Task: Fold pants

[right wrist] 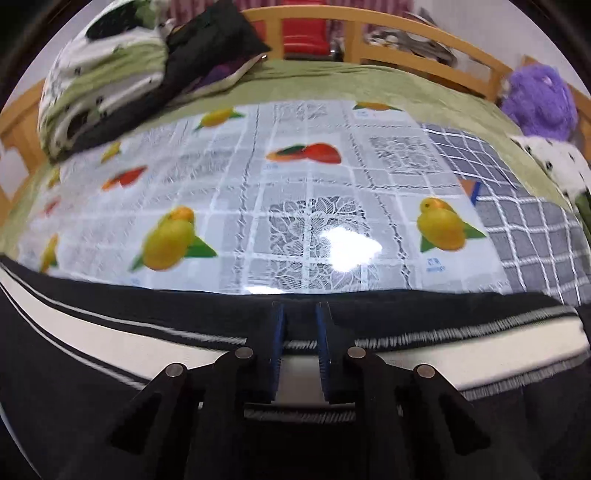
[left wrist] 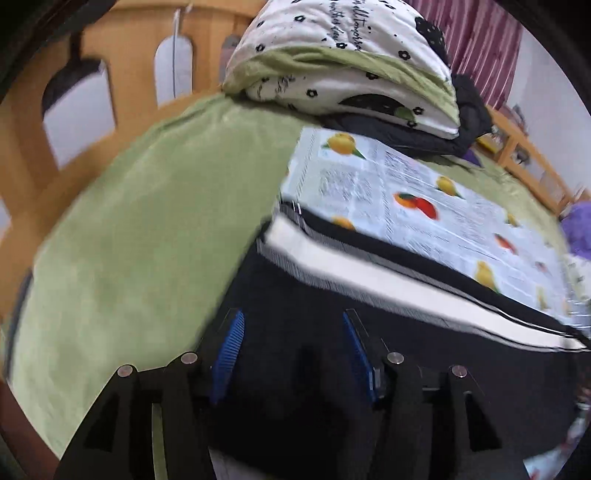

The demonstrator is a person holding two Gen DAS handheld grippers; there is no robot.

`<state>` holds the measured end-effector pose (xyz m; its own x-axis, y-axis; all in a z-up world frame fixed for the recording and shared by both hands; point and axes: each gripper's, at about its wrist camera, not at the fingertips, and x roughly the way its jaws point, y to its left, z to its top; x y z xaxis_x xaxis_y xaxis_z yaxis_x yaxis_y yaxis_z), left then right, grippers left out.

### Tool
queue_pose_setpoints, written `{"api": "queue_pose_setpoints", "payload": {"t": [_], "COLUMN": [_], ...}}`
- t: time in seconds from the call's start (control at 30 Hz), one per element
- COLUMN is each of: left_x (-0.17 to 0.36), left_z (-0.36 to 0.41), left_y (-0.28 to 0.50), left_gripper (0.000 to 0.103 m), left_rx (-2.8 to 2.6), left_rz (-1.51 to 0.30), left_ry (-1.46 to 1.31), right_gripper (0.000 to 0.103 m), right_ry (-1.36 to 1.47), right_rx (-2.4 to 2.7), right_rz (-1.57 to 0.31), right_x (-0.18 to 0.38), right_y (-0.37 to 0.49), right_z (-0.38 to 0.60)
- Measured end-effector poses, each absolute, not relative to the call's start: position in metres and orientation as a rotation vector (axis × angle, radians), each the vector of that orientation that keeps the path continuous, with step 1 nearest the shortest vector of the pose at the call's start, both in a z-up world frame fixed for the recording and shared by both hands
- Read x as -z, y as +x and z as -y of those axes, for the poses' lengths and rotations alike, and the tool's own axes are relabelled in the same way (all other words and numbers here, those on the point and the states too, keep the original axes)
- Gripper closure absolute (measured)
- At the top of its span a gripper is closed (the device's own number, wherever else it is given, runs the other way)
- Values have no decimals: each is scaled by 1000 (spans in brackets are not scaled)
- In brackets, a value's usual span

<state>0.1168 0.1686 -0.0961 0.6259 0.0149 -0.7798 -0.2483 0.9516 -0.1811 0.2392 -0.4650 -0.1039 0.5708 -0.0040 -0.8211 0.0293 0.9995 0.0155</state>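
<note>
On the bed, over a green bedsheet (left wrist: 122,236), a glossy plastic cloth printed with fruit and lace squares (right wrist: 295,206) is spread, and the black pants with a broad white side stripe (right wrist: 110,343) are laid along its near edge. No box, basket or other container is seen in either view.

The right tongs (right wrist: 299,325) are seen over the pants' white stripe, their blue-padded fingers (right wrist: 277,332) drawn close together with a narrow gap; the stripe shows through that gap, and whether the fabric is actually pinched cannot be told. The left tongs (left wrist: 291,347) are held spread apart above the dark fabric of the pants (left wrist: 369,314), near the garment's left end, with nothing gripped between the blue pads (left wrist: 229,354); this view is blurred.

At the far left a folded white quilt with black flowers and a green lining (left wrist: 343,74) is piled on a black garment (left wrist: 469,110).

Only the left view shows the wooden headboard with arched cut-outs (left wrist: 122,44) and the wide bare stretch of green sheet at the left. Only the right view shows the grey cloth with a white grid (right wrist: 517,206) at the right, the purple plush toy (right wrist: 539,99) at the far right, the red item behind the far wooden rail (right wrist: 424,33), and the bright glare on the plastic cloth.
</note>
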Motion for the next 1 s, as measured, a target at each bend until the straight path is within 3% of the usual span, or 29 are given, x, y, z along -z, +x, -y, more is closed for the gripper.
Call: {"api": "queue_pose_setpoints", "payload": {"t": [0.07,0.2,0.47,0.63,0.7,0.8,1.0], "left_x": [97,105,157,171,170,150,54], "left_z": [-165,-165,-225,-244,-245,-234,-166], "left_y": [89,42,50,64,71,81,87], "left_gripper": [51,51,52,54,66,77,79], "left_rx": [-103,-104,-184,-206,-227,-232,-196], "left_rz": [-884,-867,-878,-777,-771,-777,-692], "left_ry": [-325,-354,-617,-748,-761,-650,-265], "right_gripper": [84,67,67,67,67,67,67], "right_ry": [39,30,82,141,168,199,231], "right_rx": [29,55,97,60,20,-30,-59], "right_rz": [-927,-826,-844,-852,-833,-828,-899], "right_x": [87,57,10,-6,-6,7,55], "right_y": [215,164,102,77,71,69,73], "right_z": [454,433,410,391,378,363,360]}}
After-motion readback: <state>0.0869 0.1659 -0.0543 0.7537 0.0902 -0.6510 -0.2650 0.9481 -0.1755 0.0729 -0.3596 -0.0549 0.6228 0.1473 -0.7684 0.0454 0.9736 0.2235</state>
